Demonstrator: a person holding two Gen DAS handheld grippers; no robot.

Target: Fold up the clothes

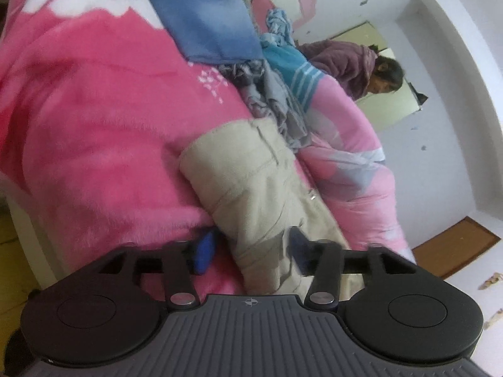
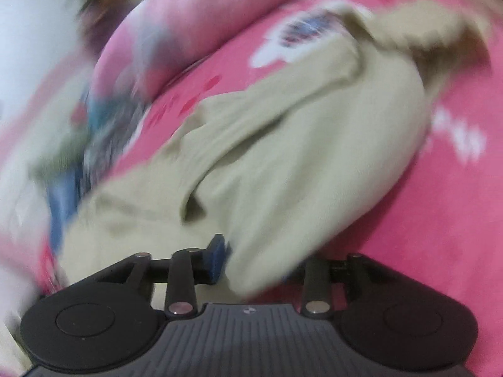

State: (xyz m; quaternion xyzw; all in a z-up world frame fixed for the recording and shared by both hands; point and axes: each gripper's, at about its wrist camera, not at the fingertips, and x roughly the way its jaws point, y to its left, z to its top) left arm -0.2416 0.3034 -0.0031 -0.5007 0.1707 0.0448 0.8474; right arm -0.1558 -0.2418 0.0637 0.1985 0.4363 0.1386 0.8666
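- Left wrist view, far left: a fluffy pink blanket (image 1: 103,119) with white patches covers the bed and fills most of the picture.
- Upper middle: a folded blue towel (image 1: 204,22) lies flat on the blanket.
- Just right of the towel: a loose heap of grey and teal clothes (image 1: 276,91), crumpled along the edge of a rolled pink quilt (image 1: 355,163).
- Lower middle: folded beige trousers (image 1: 261,188) lie on the blanket, running from the heap down to the camera.
- The left claw (image 1: 251,251) straddles the near end of the trousers. Its jaws stand apart; one blue pad (image 1: 204,251) sits left of the cloth on the blanket, the other at the right is partly lost in blur. The pads do not look pressed on the fabric, so the claw appears released.
- Right side: a white wall with a mirror (image 1: 393,94) showing a person in a purple top bending over.
- Right wrist view, heavily blurred: the clothes heap smears down the left, the pink quilt above it.
- Middle: the beige trousers (image 2: 298,132) spread diagonally over the blanket.
- The right claw (image 2: 254,264) has its jaws parted with a fold of the trousers hanging between them; the left blue pad (image 2: 217,257) is just beside the cloth, the right pad hidden behind it. It looks released.
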